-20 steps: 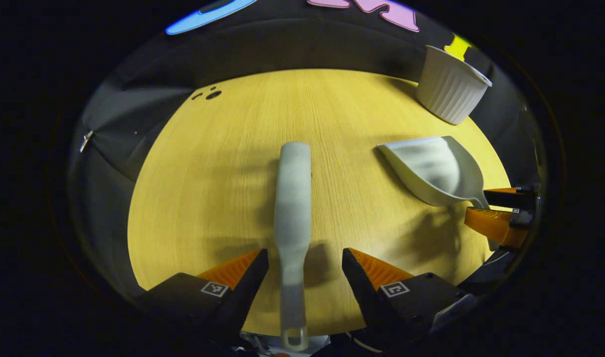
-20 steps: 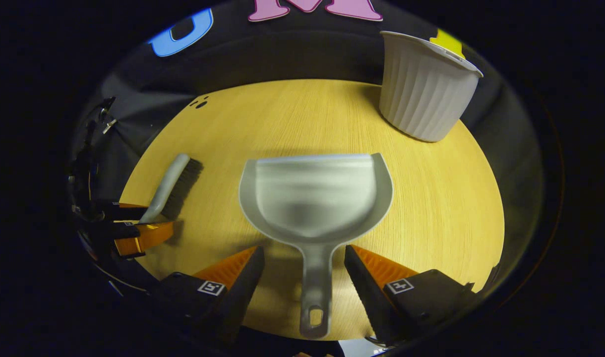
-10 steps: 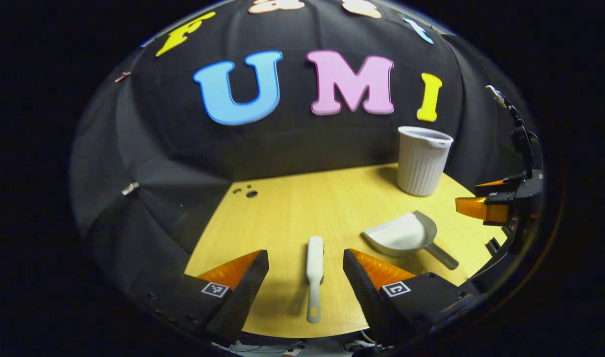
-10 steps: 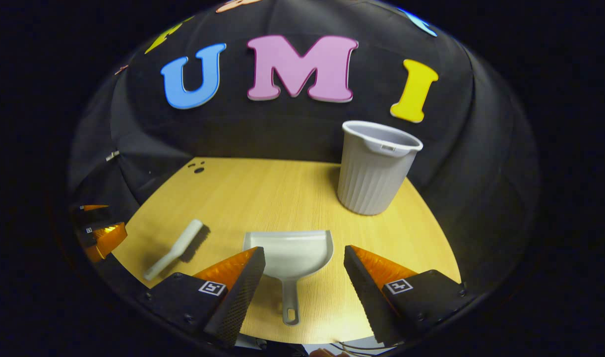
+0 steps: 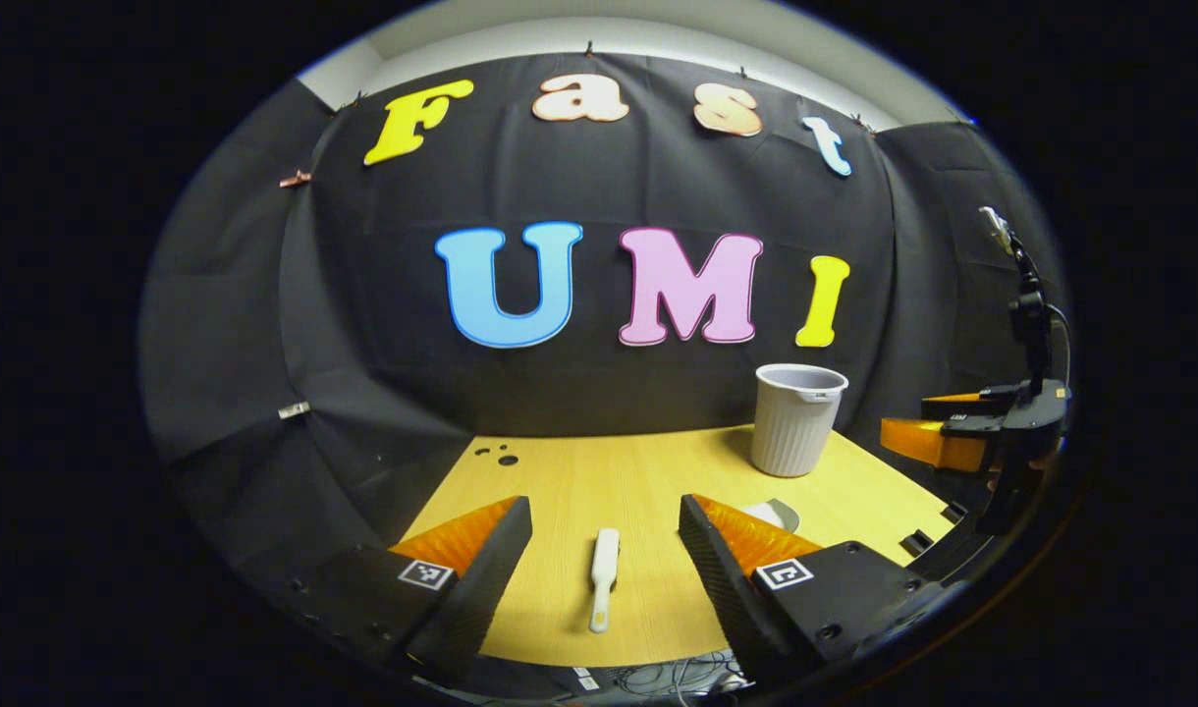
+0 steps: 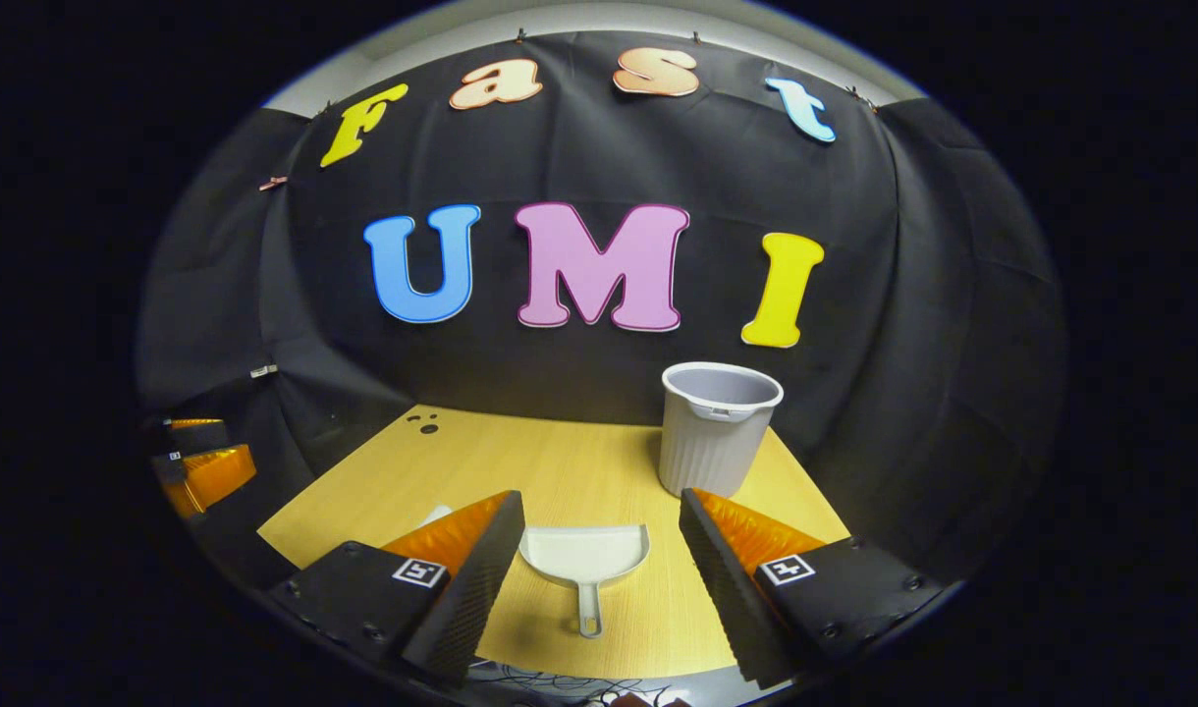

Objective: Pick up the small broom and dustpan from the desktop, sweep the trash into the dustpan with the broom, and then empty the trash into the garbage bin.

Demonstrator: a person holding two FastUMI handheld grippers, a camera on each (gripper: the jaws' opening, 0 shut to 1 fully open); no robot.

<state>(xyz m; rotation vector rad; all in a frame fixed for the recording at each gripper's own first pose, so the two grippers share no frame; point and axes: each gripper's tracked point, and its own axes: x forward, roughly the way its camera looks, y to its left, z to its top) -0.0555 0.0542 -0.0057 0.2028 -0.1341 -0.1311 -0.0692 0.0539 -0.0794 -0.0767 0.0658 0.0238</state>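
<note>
Both grippers are held apart-jawed above the near edge of the pale wooden desktop (image 5: pixel 648 471), with nothing gripped.

In the left gripper view, the left gripper (image 5: pixel 606 530) is seen with its jaws spread wide, and the small white plastic broom (image 5: pixel 603 574) is framed between them, lying flat on the desktop with its handle toward the near edge. In the right gripper view, the right gripper (image 6: pixel 602 525) is likewise seen with jaws wide, and the white plastic dustpan (image 6: pixel 585 560) is lying between them, its handle toward the camera and its mouth toward the far side. The ribbed light-grey plastic garbage bin (image 6: pixel 717 427) is standing upright toward the back right of the desktop, well apart from the dustpan. A few small dark specks (image 5: pixel 499 456) are seen at the far left corner of the desktop; whether they are trash cannot be told.
</note>
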